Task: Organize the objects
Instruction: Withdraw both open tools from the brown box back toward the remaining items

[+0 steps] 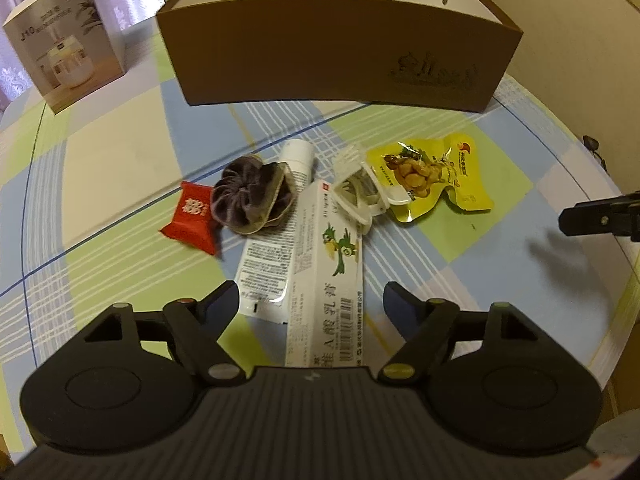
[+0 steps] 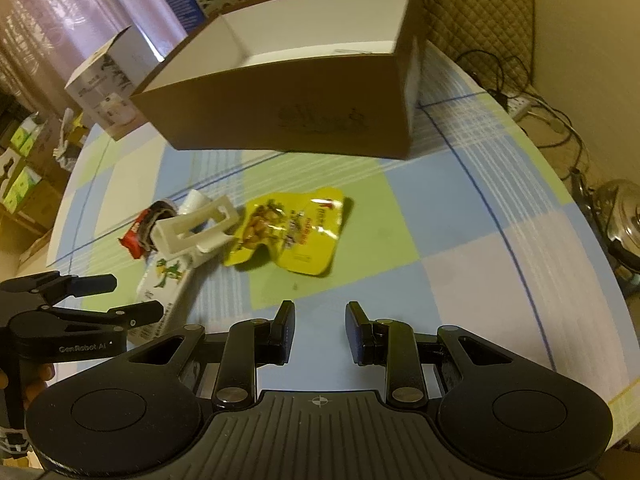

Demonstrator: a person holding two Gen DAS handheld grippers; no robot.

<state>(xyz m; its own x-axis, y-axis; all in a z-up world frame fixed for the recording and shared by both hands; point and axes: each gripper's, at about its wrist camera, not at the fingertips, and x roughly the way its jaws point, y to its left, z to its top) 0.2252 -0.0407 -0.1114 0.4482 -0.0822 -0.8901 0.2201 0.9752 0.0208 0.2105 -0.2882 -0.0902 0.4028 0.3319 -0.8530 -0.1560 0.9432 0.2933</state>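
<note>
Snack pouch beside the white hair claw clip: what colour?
Yellow snack pouch, clearest in the left wrist view.

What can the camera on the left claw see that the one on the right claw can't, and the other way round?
Only the left view shows the whole purple velvet scrunchie and the printed white tube. Only the right view shows a hand holding the left claw, and a steel pot beside the table. Both show the brown cardboard box, yellow snack pouch, white plastic hair clip and open claws.

The left gripper [image 2: 98,300] is showing "GenRobot AI" in pale letters on its black body. The white carton [image 1: 64,46] standing at the table's far left is carrying "J10". The ointment box [image 1: 326,280] is displaying "乳膏" beside a barcode.
</note>
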